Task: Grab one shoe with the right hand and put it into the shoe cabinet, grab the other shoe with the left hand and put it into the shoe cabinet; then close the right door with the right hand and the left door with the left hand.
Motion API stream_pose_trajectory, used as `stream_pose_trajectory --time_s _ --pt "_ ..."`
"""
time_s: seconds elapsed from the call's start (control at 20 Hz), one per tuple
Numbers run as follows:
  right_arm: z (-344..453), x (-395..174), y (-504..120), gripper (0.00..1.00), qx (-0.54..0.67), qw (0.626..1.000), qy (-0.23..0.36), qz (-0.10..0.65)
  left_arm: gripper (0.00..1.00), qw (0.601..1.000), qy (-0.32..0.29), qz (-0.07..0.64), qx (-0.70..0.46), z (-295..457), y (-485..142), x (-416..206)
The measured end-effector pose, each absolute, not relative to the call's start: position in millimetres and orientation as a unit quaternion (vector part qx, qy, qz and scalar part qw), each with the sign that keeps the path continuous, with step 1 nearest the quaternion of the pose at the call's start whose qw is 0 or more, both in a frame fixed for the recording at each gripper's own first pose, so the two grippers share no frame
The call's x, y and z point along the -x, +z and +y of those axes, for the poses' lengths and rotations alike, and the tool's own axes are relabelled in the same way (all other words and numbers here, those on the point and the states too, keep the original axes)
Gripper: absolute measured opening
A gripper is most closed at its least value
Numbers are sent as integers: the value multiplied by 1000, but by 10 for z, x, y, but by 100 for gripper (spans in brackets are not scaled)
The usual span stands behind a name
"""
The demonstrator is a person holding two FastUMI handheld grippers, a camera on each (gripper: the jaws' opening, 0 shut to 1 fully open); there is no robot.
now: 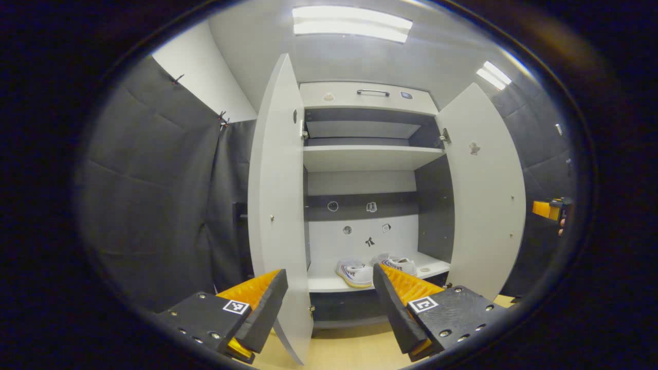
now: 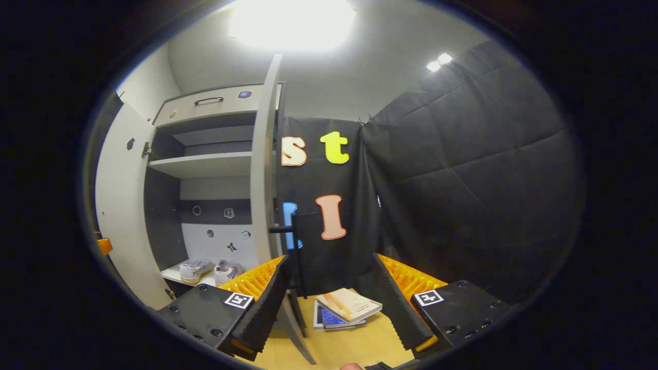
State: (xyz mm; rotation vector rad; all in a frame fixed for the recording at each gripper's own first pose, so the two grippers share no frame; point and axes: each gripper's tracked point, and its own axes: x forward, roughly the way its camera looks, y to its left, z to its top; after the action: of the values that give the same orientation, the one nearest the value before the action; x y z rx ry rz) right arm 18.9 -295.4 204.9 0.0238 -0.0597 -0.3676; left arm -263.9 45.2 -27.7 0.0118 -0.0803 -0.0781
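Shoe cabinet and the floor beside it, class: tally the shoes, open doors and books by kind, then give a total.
Shoes: 2
Open cabinet doors: 2
Books: 2
Total: 6

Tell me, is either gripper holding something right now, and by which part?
Nothing is held. The left gripper and right gripper are both open with nothing between the fingers. Both shoes already sit in the cabinet.
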Motion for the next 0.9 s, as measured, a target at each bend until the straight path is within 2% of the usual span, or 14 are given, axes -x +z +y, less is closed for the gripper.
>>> stream_pose_trajectory --time_s 0.35,0.75,0.9 --pt "-3283 -504 1892 98 7 970 -244 -4 96 999 -1 -46 -17 798 -162 2877" --pt "-3195 -655 1752 96 16 968 -250 20 96 996 73 -48 -23 1529 -112 3084" --pt "-3127 -653 1758 96 27 966 -258 21 96 996 81 -47 -8 1657 -126 3079"
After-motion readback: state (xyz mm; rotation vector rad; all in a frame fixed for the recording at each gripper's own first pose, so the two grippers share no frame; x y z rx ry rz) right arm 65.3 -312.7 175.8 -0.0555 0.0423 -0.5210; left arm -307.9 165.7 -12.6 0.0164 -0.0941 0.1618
